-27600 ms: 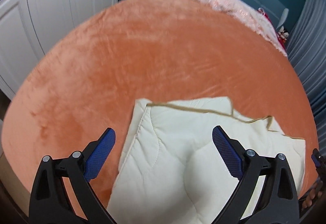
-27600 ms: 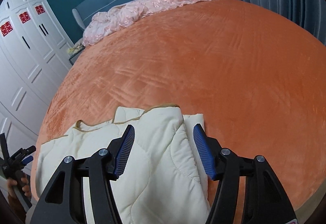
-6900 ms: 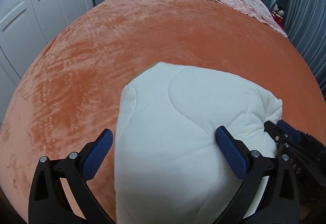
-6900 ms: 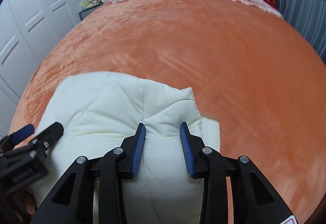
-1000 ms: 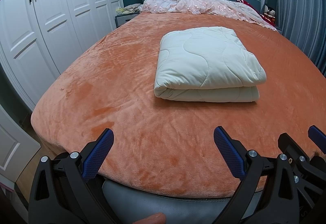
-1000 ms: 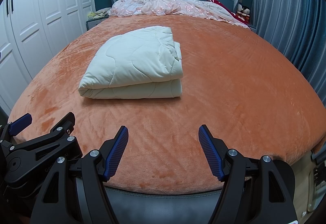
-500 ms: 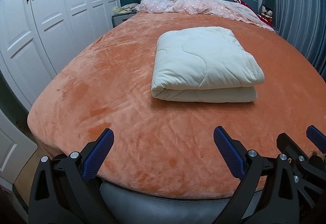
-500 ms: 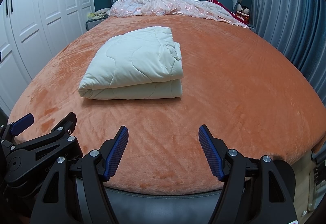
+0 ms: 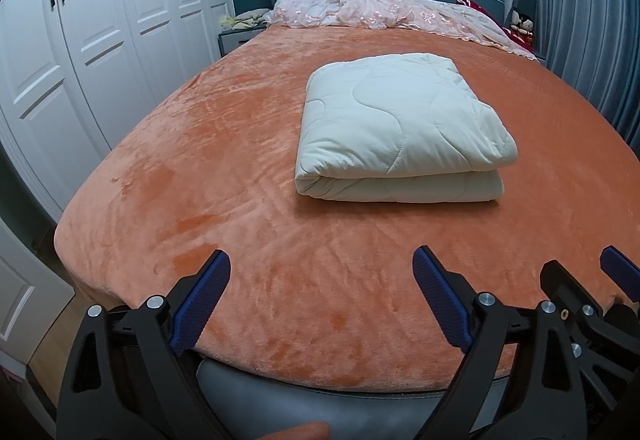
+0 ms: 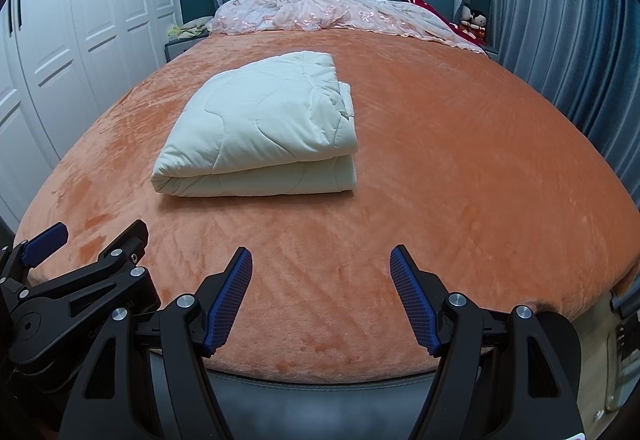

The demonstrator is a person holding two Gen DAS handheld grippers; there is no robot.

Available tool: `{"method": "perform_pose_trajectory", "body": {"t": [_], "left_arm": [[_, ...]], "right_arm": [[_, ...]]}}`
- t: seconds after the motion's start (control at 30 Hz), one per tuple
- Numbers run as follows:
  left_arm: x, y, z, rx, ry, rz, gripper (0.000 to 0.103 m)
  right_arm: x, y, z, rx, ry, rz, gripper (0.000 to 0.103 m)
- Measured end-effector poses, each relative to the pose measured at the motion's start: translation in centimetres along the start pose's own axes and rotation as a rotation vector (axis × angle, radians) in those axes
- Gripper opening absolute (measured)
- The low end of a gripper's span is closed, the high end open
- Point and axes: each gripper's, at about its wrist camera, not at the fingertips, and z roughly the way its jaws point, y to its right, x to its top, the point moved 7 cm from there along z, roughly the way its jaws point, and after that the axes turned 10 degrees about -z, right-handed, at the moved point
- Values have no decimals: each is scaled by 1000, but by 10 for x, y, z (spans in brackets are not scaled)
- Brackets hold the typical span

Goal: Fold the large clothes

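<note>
Both tongs, left gripper [image 9: 320, 292] and right gripper [image 10: 320, 290], gape empty at the bed's foot; the cream quilted padded garment [image 9: 400, 128] lies folded mid-bed on the orange plush blanket [image 9: 240, 144]. Best leave it, backing straight off.

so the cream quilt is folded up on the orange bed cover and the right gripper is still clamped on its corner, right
Not quite. The cream quilt does lie folded on the orange bed cover, but the right gripper is not clamped on it. The right wrist view shows its fingers spread open at the foot of the bed, apart from the quilt and holding nothing.
</note>
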Motion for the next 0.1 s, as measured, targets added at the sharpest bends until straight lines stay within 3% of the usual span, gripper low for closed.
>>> {"method": "perform_pose_trajectory", "body": {"t": [0.1], "left_arm": [[0,0,0,-7,-3,-2,89]], "right_arm": [[0,-4,-1,-5,4,2,70]]}}
